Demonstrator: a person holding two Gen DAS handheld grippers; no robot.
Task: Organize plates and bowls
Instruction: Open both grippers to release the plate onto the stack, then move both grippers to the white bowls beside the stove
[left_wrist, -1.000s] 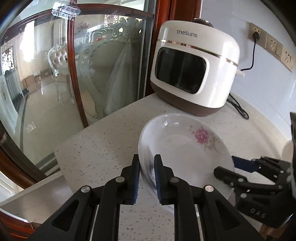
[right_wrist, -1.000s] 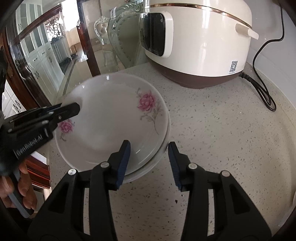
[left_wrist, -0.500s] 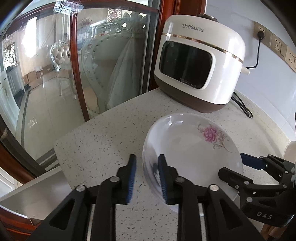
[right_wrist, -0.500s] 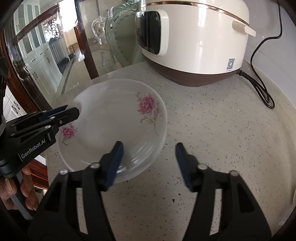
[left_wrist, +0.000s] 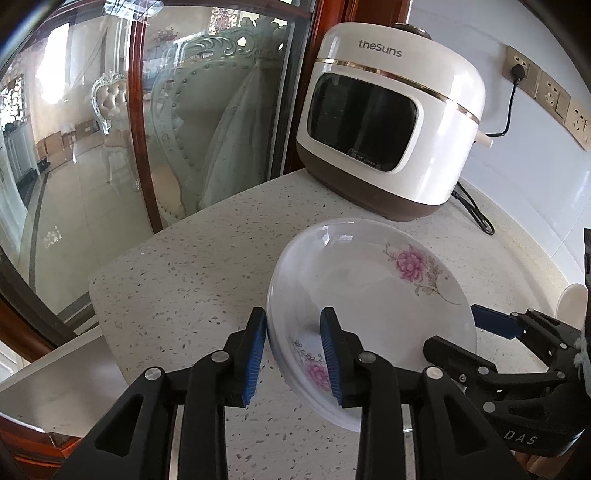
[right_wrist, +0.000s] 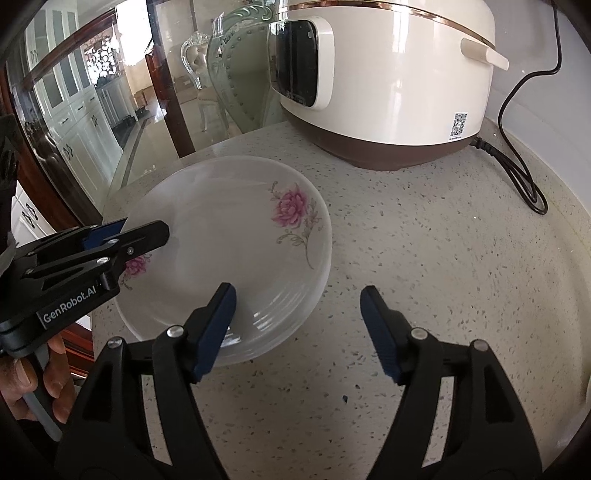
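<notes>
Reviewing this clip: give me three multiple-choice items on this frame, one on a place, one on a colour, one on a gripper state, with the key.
1. Where does the stack of plates sit?
A. on the speckled counter, in front of the rice cooker
B. on top of the cooker
C. in a sink

2. What colour are the flowers on the top plate?
A. blue
B. pink
C. yellow

3. How is the right gripper?
A. shut on a plate
B. open
C. out of view

Key: 1 A, the stack rests on the counter before the cooker. 2 B, pink blooms show in both views. 3 B, its fingers stand wide apart, gripping nothing.
</notes>
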